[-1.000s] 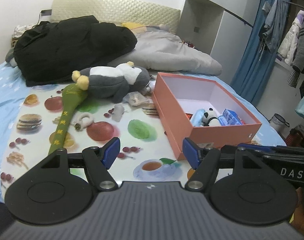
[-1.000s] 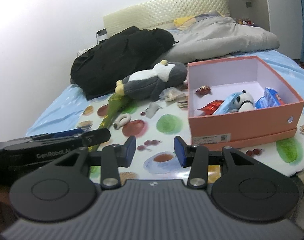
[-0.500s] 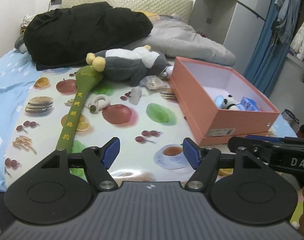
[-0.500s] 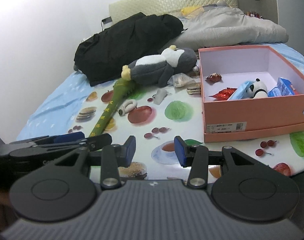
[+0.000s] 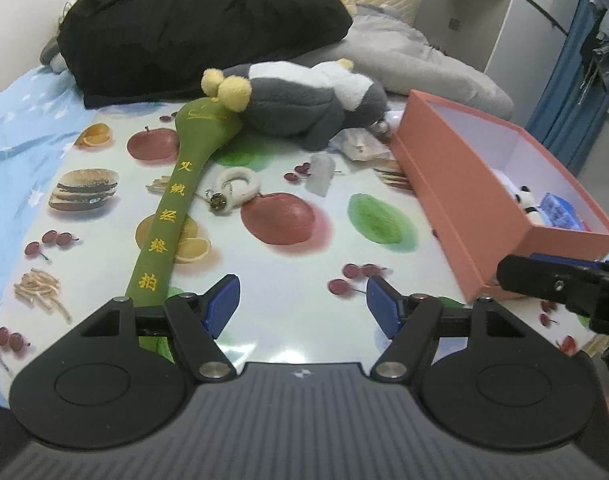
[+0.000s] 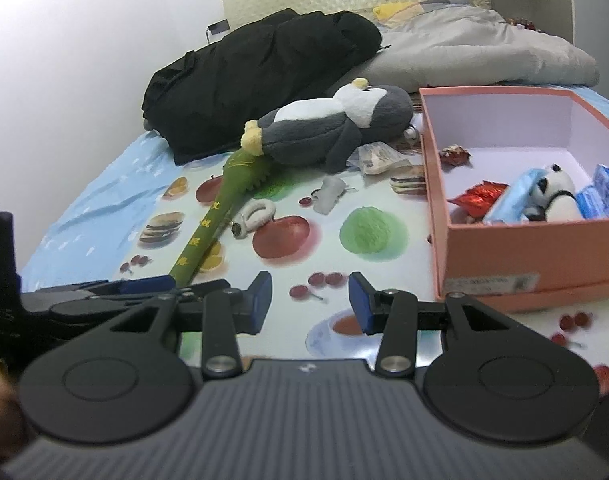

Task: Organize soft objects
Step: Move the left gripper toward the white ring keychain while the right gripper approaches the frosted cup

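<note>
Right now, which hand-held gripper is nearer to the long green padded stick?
Left. The left hand-held gripper is right beside the green stick, whose near end runs under its left finger. The right hand-held gripper sits off to the stick's right, nearer the pink box.

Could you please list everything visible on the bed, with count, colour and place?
Penguin plush: one, grey and white, lying mid-mat.
Padded stick: one, green, left of mat, head touching the plush.
Ring charm: one, white, beside the stick.
Box: one, orange, open, right side.
Panda toy: one, black and white, inside box.
Jacket: one, black, behind the plush.
Mat: one, fruit print.
Left gripper: open, empty.
Right gripper: open, empty.
</note>
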Available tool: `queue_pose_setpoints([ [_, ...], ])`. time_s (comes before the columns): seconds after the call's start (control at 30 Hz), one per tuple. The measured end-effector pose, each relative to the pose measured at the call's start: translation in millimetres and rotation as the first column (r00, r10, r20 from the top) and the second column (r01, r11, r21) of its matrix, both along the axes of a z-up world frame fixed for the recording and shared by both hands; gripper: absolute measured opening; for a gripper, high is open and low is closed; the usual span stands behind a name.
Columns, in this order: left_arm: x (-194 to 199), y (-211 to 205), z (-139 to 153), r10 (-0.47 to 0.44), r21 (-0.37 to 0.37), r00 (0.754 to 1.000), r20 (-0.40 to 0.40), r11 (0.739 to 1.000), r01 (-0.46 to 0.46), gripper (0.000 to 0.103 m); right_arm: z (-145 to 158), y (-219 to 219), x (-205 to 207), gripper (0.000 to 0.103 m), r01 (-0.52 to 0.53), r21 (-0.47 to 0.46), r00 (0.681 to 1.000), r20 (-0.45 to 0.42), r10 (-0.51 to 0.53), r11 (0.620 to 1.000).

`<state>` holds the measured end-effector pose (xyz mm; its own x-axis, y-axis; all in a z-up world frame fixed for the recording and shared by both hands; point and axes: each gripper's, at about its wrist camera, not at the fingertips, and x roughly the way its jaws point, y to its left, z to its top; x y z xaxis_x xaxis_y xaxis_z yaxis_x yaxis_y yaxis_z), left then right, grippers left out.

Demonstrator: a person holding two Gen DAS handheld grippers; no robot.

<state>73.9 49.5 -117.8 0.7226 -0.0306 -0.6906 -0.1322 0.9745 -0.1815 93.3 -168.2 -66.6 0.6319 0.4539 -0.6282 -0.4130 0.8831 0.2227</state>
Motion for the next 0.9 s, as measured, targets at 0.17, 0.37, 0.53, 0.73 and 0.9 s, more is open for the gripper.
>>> queue_pose_setpoints([
  [0.17, 25.7, 11.2, -16.7, 0.002, 0.010, 1.000, -0.014, 1.000, -0.002, 0.075, -9.7, 15.6, 22.4, 0.046, -0.024, -0.001, 1.000, -0.003, 0.024, 1.000],
  [0.37, 57.4, 16.9, -36.9, 0.000, 0.024, 1.000, -0.026, 1.000, 0.001, 0.075, -25.1, 32.9, 54.0, 0.046, -0.043, 0.002, 0.999, -0.015, 0.043, 0.999],
  [0.53, 84.4, 16.9, -44.2, 0.008, 0.044, 1.000, -0.021, 0.999, -0.007, 0.075, -45.0, 40.3, 85.8, 0.046, -0.040, 0.006, 0.998, -0.046, 0.040, 0.999],
  [0.73, 113.7, 24.2, -55.7, 0.036, 0.067, 0.999, -0.018, 0.997, -0.035, 0.075, -66.9, 49.4, 121.8, 0.046, -0.037, -0.001, 0.996, -0.083, 0.037, 0.999],
  [0.9, 138.6, 31.8, -64.3, 0.040, 0.133, 0.999, -0.026, 0.990, -0.037, 0.075, -80.2, 59.5, 156.4, 0.046, -0.027, 0.023, 0.995, -0.097, 0.029, 0.999],
])
